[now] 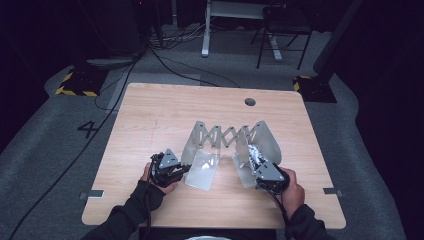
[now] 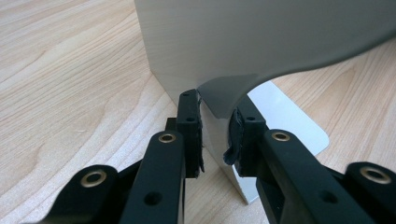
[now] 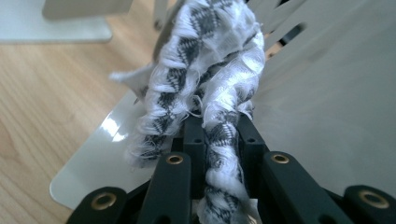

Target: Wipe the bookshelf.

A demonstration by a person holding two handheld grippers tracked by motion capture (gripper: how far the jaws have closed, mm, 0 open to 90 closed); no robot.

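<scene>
Around you lies grey carpet with trailing cables, and before you a pale wood-grain table [image 1: 150,115]. On it stands a smooth grey expanding rack [image 1: 227,137] with scissor-lattice links. Your left gripper [image 2: 215,135] pinches the rack's left end plate by its thin edge. Your right gripper [image 3: 222,140] clamps a fluffy white-and-grey woven cloth [image 3: 205,70] against the right plate.

Your left gripper [image 1: 186,170] and right gripper [image 1: 256,172] flank the expanding rack [image 1: 227,137], cloth [image 1: 254,155] at its right end.
</scene>
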